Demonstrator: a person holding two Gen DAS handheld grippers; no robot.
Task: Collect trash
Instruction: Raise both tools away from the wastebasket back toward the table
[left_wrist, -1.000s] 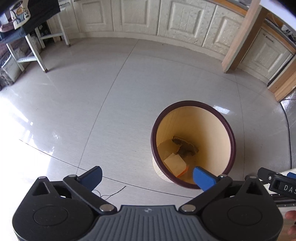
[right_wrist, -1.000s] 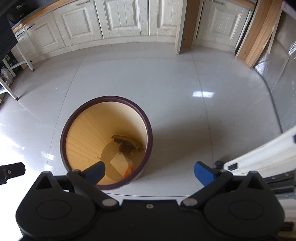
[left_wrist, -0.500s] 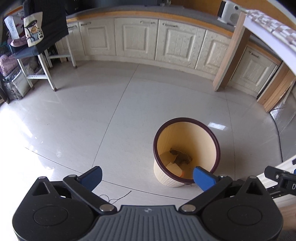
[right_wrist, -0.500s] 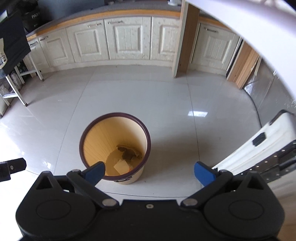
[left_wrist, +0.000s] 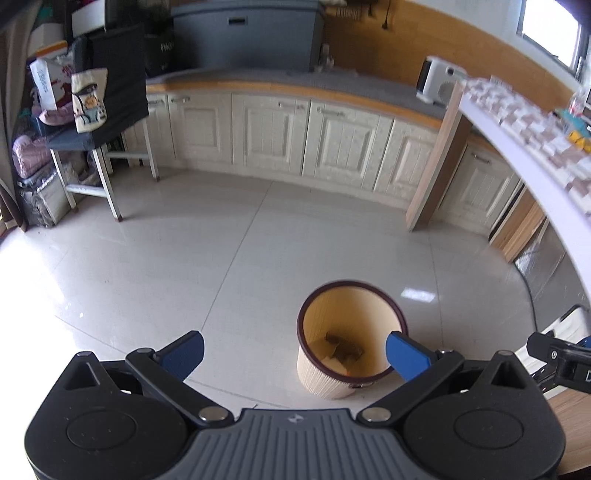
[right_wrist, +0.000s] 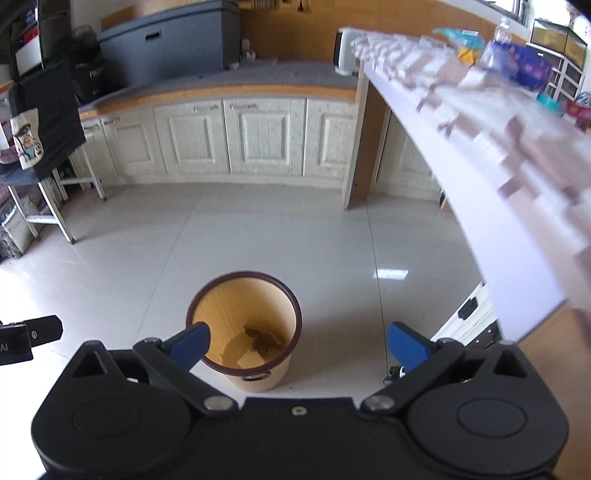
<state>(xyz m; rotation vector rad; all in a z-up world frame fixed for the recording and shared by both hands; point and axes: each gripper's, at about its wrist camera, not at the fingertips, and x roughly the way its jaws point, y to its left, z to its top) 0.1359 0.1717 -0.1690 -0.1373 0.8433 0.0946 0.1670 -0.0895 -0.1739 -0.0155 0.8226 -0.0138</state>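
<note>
A round beige waste bin with a dark maroon rim stands on the pale tiled floor. Brown scraps and a pale paper piece lie at its bottom. In the right wrist view the same bin holds the brown scraps. My left gripper hangs high above the floor, open, with nothing between its blue fingers. My right gripper is also open and empty, well above the bin. The tip of the other gripper shows at the right edge of the left wrist view.
A table with a patterned cloth and white edge rises on the right, with packets and a bottle on it. Cream cabinets line the far wall. A white-legged stand with bags sits at the left. A wooden post stands by the cabinets.
Both grippers have risen and pulled back from the bin, which now looks smaller and lower in each view. The table top and far counter have come into sight. Both stayed open.
</note>
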